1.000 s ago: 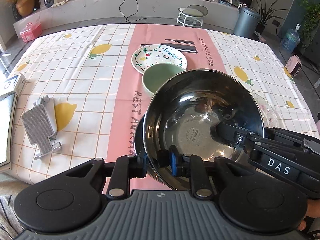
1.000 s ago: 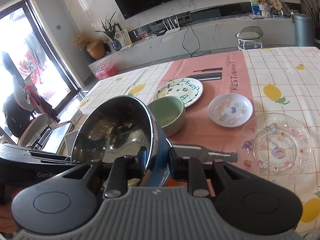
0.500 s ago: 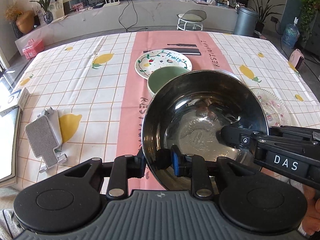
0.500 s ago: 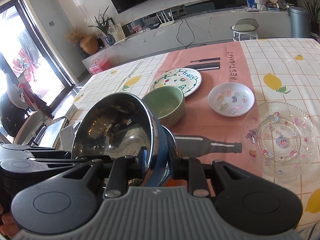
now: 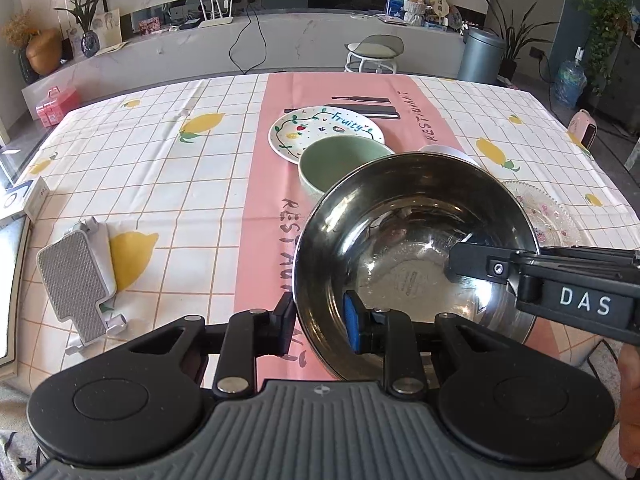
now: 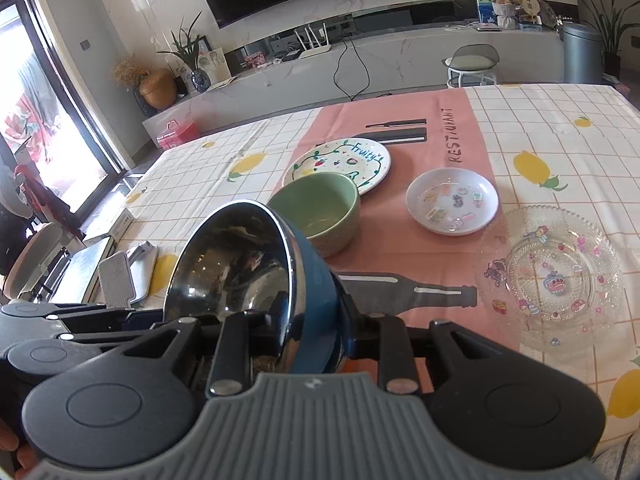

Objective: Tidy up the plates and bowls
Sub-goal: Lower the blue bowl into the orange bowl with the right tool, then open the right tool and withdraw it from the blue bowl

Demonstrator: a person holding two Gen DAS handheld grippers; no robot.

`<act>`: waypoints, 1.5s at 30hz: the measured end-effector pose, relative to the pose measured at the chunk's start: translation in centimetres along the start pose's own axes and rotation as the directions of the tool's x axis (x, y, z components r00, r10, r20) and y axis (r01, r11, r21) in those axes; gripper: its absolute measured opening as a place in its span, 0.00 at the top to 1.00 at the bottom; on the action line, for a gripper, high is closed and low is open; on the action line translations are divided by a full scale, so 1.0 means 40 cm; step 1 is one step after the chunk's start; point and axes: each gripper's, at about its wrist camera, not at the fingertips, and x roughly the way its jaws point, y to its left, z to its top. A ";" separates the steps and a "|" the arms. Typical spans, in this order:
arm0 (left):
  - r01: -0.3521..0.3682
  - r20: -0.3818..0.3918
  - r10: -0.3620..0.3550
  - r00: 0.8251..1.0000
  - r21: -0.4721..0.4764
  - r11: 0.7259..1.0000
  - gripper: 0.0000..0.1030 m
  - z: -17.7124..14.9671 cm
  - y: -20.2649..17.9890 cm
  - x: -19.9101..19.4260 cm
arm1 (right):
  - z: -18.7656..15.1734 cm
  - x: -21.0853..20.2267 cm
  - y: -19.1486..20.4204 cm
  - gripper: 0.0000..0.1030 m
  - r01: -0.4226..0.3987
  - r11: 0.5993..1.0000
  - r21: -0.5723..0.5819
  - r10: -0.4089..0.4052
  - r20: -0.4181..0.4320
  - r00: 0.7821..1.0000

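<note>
Colours and patterns. Tablecloth [image 5: 168, 184]: white, orange grid lines, yellow lemons with green leaves; a pink central band [image 6: 404, 240] carries dark lettering and a grey bottle silhouette. Steel bowl [image 5: 412, 240], lower centre: mirror-silver inside, blue outside [image 6: 316, 300]. Behind it, a pale green bowl [image 6: 320, 208]. Upper centre, a white plate [image 5: 326, 132] with green vine, fruit motifs and blue script. At right, a white dish [image 6: 452, 202] with small coloured stickers, and a clear glass plate [image 6: 550, 280] with pink cartoon motifs.
</note>
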 end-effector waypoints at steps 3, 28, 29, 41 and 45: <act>0.009 0.032 -0.009 0.999 0.003 1.000 0.70 -0.009 0.013 -0.004 | 0.002 -0.010 0.002 0.64 0.015 0.999 0.036 -0.016 0.016 1.000; 0.223 0.078 -0.210 0.975 -0.253 0.941 0.56 -0.019 0.147 0.029 | -0.045 -0.003 -0.006 0.68 0.140 0.985 0.101 -0.152 0.116 0.982; 0.227 0.079 -0.213 0.974 -0.259 0.939 0.51 -0.020 0.150 0.031 | -0.049 -0.002 -0.004 0.67 0.155 0.983 0.094 -0.165 0.110 0.980; 0.206 0.074 -0.194 0.978 -0.256 0.944 0.43 -0.019 0.154 0.026 | -0.067 -0.005 0.023 0.67 0.202 0.976 0.084 -0.209 0.092 0.974; 0.221 0.093 -0.203 0.975 -0.262 0.939 0.43 -0.018 0.161 0.015 | -0.070 0.002 0.016 0.67 0.198 0.974 0.109 -0.206 0.071 0.976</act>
